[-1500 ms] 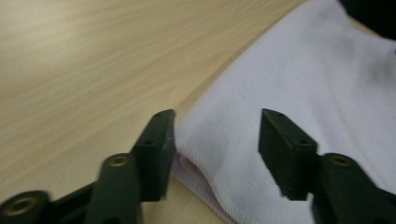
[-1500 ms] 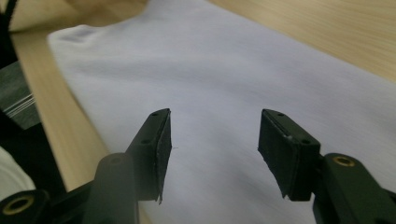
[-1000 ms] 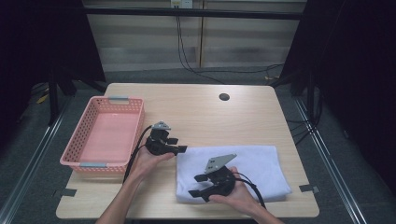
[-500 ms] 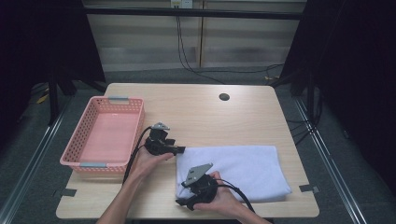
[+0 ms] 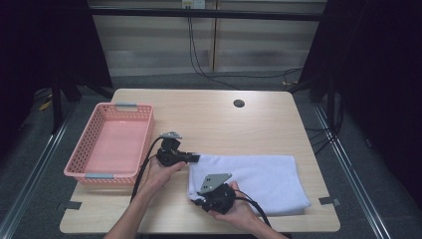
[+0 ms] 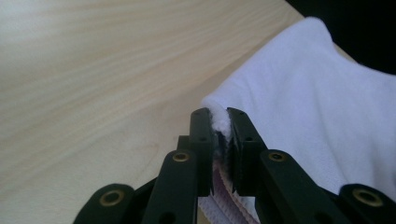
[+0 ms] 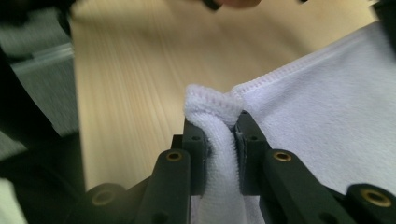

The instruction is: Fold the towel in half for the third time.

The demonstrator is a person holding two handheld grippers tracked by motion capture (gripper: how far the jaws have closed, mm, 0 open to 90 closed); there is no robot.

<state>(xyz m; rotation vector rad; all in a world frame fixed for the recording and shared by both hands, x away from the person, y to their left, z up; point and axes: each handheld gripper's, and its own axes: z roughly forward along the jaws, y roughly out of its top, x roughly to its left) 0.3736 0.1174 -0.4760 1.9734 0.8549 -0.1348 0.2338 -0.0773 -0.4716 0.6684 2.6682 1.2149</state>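
**Wooden counter, towel held at two corners**

High view: pale counter [image 5: 259, 119]; pink basket [image 5: 89, 149] at 9 o'clock; white towel [image 5: 259, 179] at 5 o'clock. Left gripper [image 5: 195, 158] at its far-left corner, right gripper [image 5: 198, 195] at near-left.

Left gripper view: jaws just closed, clamping towel corner [image 6: 217, 119].

Right gripper view: jaws just closed, pinching hemmed towel fold [image 7: 212, 109].

A white towel [image 5: 254, 181] lies folded on the worktop [image 5: 209, 119] toward 5 o'clock; the left tool [image 5: 194, 158] sits at the towel's far left corner, held by the left hand [image 5: 161, 172]; the right tool [image 5: 195, 197] sits at its near left corner, held by the right hand [image 5: 236, 211]; both tools have just been closing on the cloth; a pink basket [image 5: 89, 149] stands at 9 o'clock, just beside the left hand; a dark round hole [image 5: 239, 103] lies toward 1 o'clock.
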